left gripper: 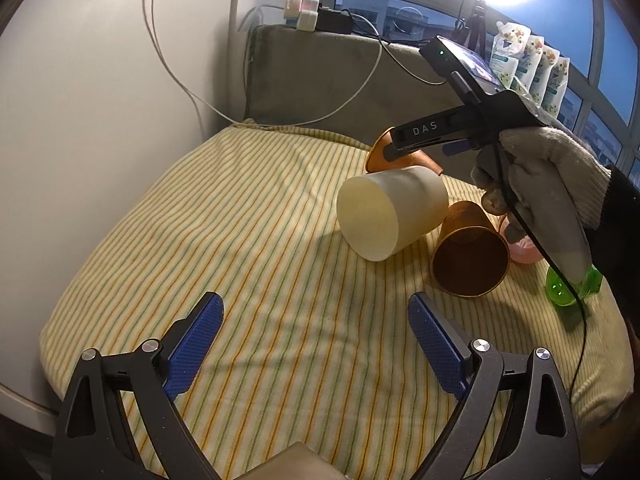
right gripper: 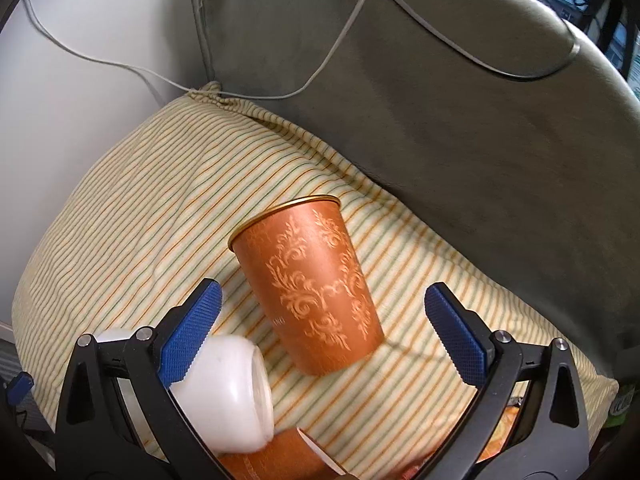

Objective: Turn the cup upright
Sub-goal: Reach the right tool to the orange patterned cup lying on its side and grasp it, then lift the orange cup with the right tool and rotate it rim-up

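Observation:
An orange patterned cup (right gripper: 316, 284) lies tilted on the striped cushion (right gripper: 120, 216), rim pointing away, between the open fingers of my right gripper (right gripper: 324, 336), which is empty. In the left wrist view this cup (left gripper: 400, 154) is partly hidden behind the right gripper's body (left gripper: 460, 120). A white cup (left gripper: 392, 214) lies on its side, base towards the left camera; it also shows in the right wrist view (right gripper: 232, 392). Another orange cup (left gripper: 470, 256) lies on its side, mouth towards the left camera. My left gripper (left gripper: 316, 344) is open and empty, well short of the cups.
A grey backrest (right gripper: 460, 120) stands behind the cushion, with white cables (left gripper: 176, 76) hanging along the wall. A green bottle (left gripper: 568, 284) and a pink item (left gripper: 524, 250) lie at the cushion's right edge. A gloved hand (left gripper: 552, 184) holds the right gripper.

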Demonstrator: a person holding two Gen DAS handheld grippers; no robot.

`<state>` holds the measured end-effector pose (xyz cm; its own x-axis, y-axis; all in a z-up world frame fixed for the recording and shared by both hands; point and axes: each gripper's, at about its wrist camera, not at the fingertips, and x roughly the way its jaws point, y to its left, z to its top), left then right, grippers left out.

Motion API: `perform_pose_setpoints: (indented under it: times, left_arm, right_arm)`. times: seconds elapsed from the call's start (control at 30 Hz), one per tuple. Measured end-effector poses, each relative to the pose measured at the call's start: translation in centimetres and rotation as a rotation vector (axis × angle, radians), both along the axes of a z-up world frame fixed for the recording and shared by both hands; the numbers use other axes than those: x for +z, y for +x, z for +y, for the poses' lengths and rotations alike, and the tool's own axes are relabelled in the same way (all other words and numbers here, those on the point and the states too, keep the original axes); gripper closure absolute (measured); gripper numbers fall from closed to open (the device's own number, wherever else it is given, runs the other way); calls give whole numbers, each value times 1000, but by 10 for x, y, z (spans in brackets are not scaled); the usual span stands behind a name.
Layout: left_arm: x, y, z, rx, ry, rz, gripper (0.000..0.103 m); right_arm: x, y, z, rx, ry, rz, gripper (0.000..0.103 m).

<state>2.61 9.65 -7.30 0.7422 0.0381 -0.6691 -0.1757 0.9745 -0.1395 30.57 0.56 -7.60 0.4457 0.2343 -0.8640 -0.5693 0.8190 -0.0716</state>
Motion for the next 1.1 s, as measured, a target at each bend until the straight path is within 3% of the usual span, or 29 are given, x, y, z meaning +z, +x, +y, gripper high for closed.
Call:
perform_pose_setpoints:
  times: [0.23, 0.47, 0.63, 1.1]
  left_arm:
    - [-2, 0, 4, 5, -17, 6, 10]
    - [0, 0, 9, 11, -24, 2, 10]
    - [2, -1, 10, 14, -19, -2, 10]
    - [12, -11, 0, 5, 3, -28, 10]
  right_arm:
    - [-12, 7, 11, 12, -48, 37, 0]
    - [-17, 10, 13, 17, -70, 73, 28]
    - [-16, 7, 9, 9, -60, 70, 36]
    - [32, -14, -12, 14, 11, -8, 38]
